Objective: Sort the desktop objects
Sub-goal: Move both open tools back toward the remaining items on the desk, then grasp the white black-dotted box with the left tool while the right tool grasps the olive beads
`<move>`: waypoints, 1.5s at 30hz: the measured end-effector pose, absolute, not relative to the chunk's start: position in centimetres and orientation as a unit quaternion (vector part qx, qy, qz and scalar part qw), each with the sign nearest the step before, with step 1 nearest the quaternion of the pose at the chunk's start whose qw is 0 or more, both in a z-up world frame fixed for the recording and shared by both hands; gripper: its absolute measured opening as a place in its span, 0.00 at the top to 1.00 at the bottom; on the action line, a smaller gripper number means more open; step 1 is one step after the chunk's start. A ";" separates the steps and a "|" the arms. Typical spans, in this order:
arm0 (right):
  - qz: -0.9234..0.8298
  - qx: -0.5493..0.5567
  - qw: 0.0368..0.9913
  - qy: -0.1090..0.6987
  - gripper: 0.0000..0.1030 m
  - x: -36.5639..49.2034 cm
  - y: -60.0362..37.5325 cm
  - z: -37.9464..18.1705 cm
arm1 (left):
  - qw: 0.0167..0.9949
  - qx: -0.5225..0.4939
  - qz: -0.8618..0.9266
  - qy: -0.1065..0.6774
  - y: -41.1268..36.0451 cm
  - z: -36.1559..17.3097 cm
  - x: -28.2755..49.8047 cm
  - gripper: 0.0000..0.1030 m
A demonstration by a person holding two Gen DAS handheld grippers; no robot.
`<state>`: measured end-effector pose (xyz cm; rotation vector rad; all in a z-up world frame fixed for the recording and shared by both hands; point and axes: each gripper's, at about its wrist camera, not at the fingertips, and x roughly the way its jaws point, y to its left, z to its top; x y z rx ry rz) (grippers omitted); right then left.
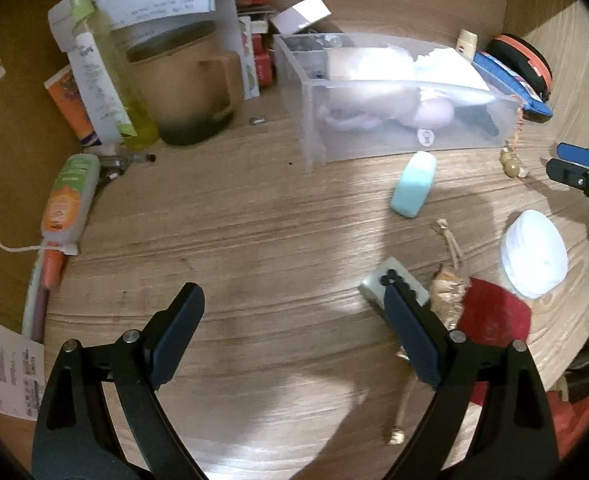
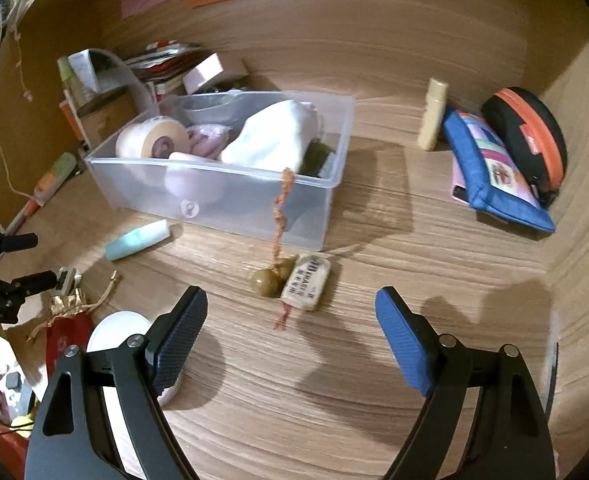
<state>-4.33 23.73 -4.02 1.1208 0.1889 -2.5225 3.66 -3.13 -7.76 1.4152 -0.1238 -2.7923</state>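
My left gripper (image 1: 290, 288) hangs open over bare wood with nothing between its fingers. Its right fingertip overlaps a small pale block (image 1: 398, 276). Beyond lie a teal bottle (image 1: 414, 190), a white round pad (image 1: 534, 256) and a red pouch with gold trim (image 1: 490, 312). A clear plastic bin (image 1: 318, 136) holds white and pink items. My right gripper (image 2: 290, 296) is open and empty too, and shows at the edge of the left wrist view (image 1: 566, 162). Just ahead of it lie a gourd charm (image 2: 270, 278), whose orange cord hangs over the bin (image 2: 254, 208), and an eraser (image 2: 306, 282).
A brown mug (image 1: 190, 92), bottles, tubes and papers crowd the back left. An orange-green tube (image 1: 70, 196) and a white cable lie at the left. A blue pouch (image 2: 494, 168), a black-orange case (image 2: 530, 136) and a cream tube (image 2: 432, 120) sit by the wooden walls at the right.
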 end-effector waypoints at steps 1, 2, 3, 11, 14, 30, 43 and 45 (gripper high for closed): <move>-0.895 0.398 0.190 0.068 0.19 -4.4 23.5 -4.0 | 0.010 0.450 -0.892 -0.043 -3.3 -7.8 3.6 0.10; -0.894 0.398 0.192 0.068 0.19 -4.4 23.3 -4.0 | 0.024 0.454 -0.889 -0.050 -3.5 -8.0 3.4 0.10; -0.893 0.400 0.197 0.068 0.19 -4.5 23.0 -4.1 | 0.033 0.461 -0.885 -0.050 -3.8 -8.2 3.1 0.11; -0.884 0.412 0.210 0.073 0.18 -5.0 22.1 -4.5 | -0.022 0.476 -0.879 -0.016 -4.0 -7.9 3.7 0.11; -0.883 0.414 0.211 0.070 0.18 -5.2 22.2 -4.5 | -0.032 0.486 -0.873 -0.028 -3.6 -8.3 4.0 0.11; -0.861 0.439 0.236 0.102 0.63 -6.4 20.2 -6.2 | -0.077 0.476 -0.875 -0.041 -1.3 -9.0 1.9 0.31; -0.861 0.449 0.208 0.118 0.63 -7.4 19.4 -6.6 | -0.051 0.457 -0.888 -0.026 -2.4 -8.8 0.8 0.68; -0.861 0.450 0.206 0.114 0.63 -7.6 19.4 -6.7 | -0.052 0.456 -0.888 -0.020 -2.6 -8.7 0.8 0.68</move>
